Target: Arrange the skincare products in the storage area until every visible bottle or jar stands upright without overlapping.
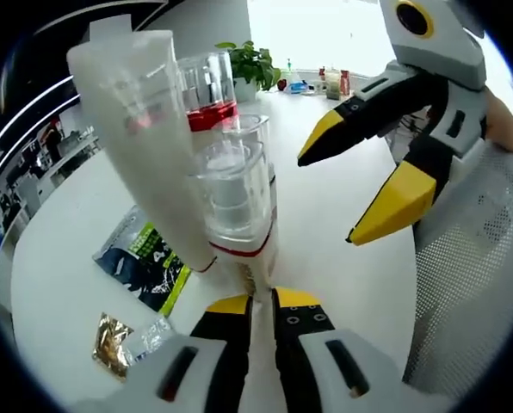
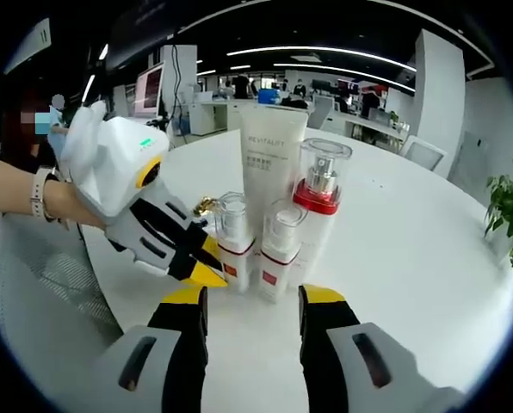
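Several skincare products stand upright in a tight cluster on the white round table (image 2: 429, 258). They are a white Revitalift tube (image 2: 272, 163), a tall bottle with a clear cap and red collar (image 2: 321, 194), and two small clear-capped bottles (image 2: 233, 237) (image 2: 278, 249). In the left gripper view the tube (image 1: 145, 129) leans across the picture beside a small bottle (image 1: 232, 194). My left gripper (image 1: 262, 303) has its jaws close together at that bottle's base, and its tips (image 2: 207, 258) touch the left small bottle. My right gripper (image 2: 255, 301) stands open in front of the cluster and hangs open to its right (image 1: 325, 201).
A dark-and-green sachet (image 1: 145, 262) and a gold foil packet (image 1: 114, 344) lie on the table left of the cluster. A potted plant (image 1: 252, 60) and small items (image 1: 325, 82) sit at the far edge. A mesh chair back (image 1: 472, 284) and a person's arm (image 2: 33, 194) are close by.
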